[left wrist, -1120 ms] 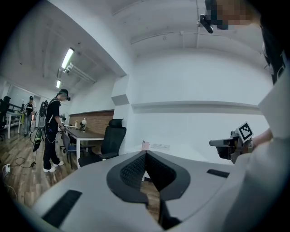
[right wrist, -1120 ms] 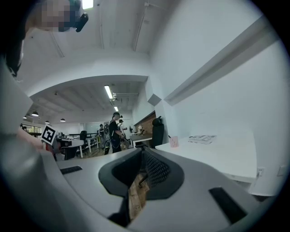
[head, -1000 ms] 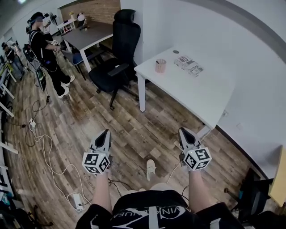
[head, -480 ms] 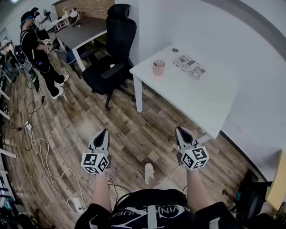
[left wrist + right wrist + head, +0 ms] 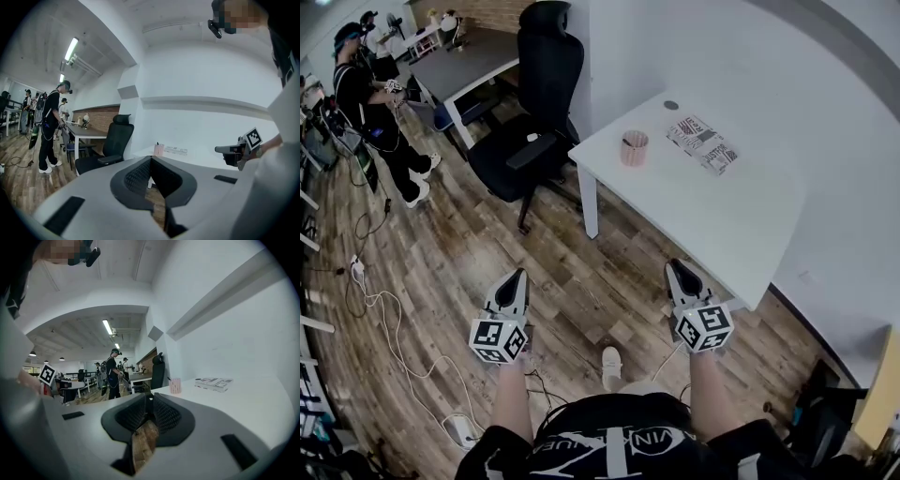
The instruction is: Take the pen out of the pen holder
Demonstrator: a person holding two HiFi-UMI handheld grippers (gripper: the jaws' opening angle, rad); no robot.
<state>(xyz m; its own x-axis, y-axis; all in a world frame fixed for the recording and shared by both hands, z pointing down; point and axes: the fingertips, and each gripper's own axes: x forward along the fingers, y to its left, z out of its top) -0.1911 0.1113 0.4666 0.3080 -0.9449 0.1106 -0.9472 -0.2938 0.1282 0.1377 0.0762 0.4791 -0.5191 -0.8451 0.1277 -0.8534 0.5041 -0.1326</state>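
Held left tool [image 5: 518,276] level over the wooden floor [image 5: 581,281], jaws clenched tip to tip with nothing between them. Held right tool [image 5: 676,268] alongside, well apart from the left one, likewise clenched and empty, close to the near corner of the white tabletop [image 5: 741,216] but not over it.

Found the pink pen holder [image 5: 634,148] upright near the tabletop's left edge, toward the far left corner, well apart from both tools. Made out the dark pen [image 5: 169,378] in the right gripper view, slanting up past the holder's rim.

Noted a printed book [image 5: 701,143] lying flat toward the far edge, right of the holder and apart from it, and a small dark disc [image 5: 671,105] close to the far edge. Saw a black office chair [image 5: 534,112] on the floor just beside the left edge. Spotted a person [image 5: 370,103] standing farther off beside a grey desk [image 5: 473,66], and cables [image 5: 394,309] trailing over the floor at the left.
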